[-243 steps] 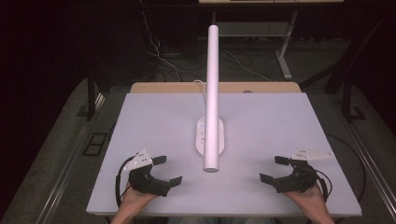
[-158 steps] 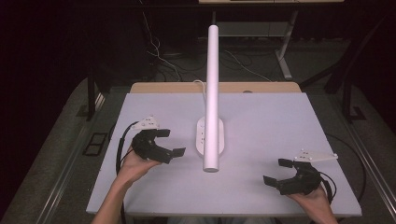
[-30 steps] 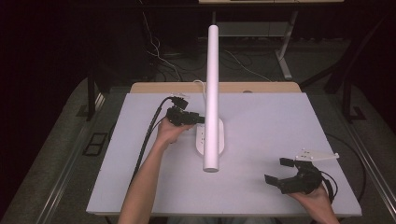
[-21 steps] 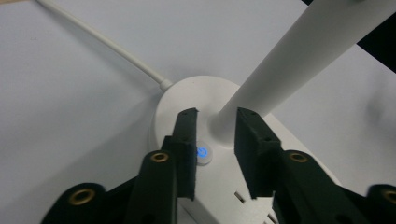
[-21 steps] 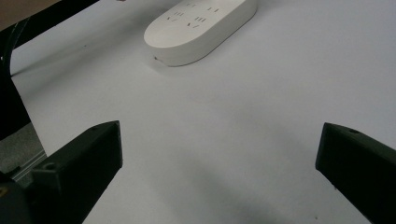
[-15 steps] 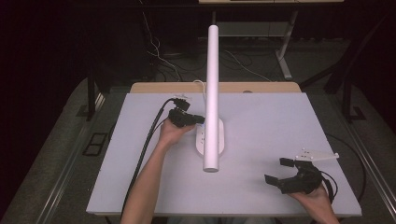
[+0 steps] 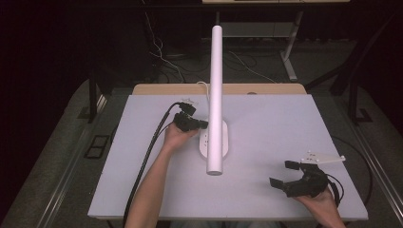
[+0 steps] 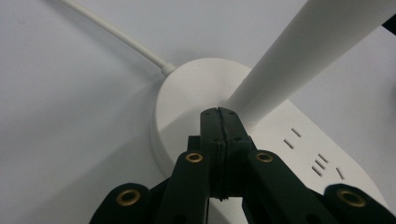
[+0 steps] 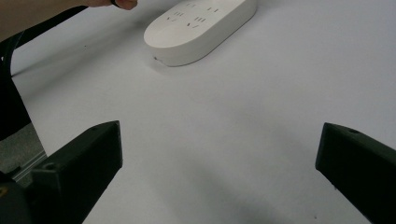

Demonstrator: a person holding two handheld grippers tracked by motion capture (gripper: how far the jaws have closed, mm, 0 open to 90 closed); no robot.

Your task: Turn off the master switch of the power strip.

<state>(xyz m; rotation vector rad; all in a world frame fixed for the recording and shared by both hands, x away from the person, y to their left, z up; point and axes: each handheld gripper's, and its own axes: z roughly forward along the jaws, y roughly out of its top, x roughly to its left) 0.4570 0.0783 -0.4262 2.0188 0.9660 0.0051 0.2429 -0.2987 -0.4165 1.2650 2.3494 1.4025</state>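
The power strip (image 7: pixel 224 142) lies mid-counter (image 7: pixel 285 123); the left claw (image 8: pixel 218 114), jaws just closed together on nothing, hovers over its rounded end beside the white pole (image 8: pixel 299 56). The right claw (image 7: pixel 285 175) rests open, well apart. Pressing the switch well probably calls for a straight, gentle descent of the closed tips.

high view looks down the worktop (image 7: pixel 294 118); both tong views sit low and close, sharing the white power strip (image 8: pixel 187 88).
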